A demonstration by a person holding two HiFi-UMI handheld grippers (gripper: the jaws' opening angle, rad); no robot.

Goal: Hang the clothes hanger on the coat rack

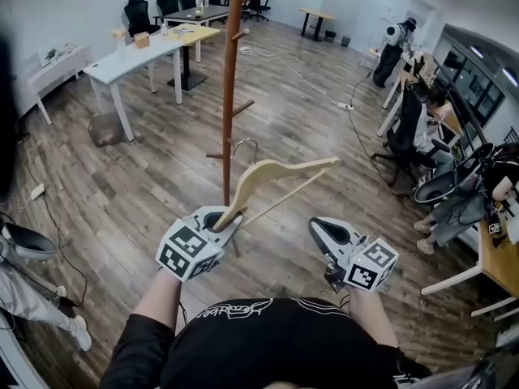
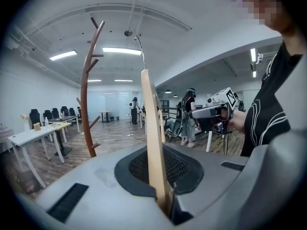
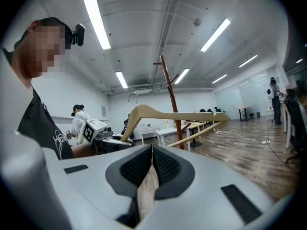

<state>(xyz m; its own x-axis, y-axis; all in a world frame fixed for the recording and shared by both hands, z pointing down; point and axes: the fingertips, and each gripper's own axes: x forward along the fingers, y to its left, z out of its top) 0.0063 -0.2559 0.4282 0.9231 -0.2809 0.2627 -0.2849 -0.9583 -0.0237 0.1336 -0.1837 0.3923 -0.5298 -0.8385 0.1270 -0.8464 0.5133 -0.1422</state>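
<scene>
Coat rack (image 1: 232,79) at 12 o'clock, white tables (image 1: 134,55) at 10 o'clock, left gripper (image 1: 228,220) clamped on clothes hanger (image 1: 280,171) end — hook toward rack — right gripper (image 1: 321,232) closed, empty, both pointing forward

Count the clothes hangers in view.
1. A wooden clothes hanger, one end clamped in the left gripper, close to the coat rack. None shows on the rack's pegs; the far desks could hide others.

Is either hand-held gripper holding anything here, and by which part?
The left hand-held gripper grips the wooden hanger by one end of its arm; the right hand-held gripper holds nothing.
</scene>
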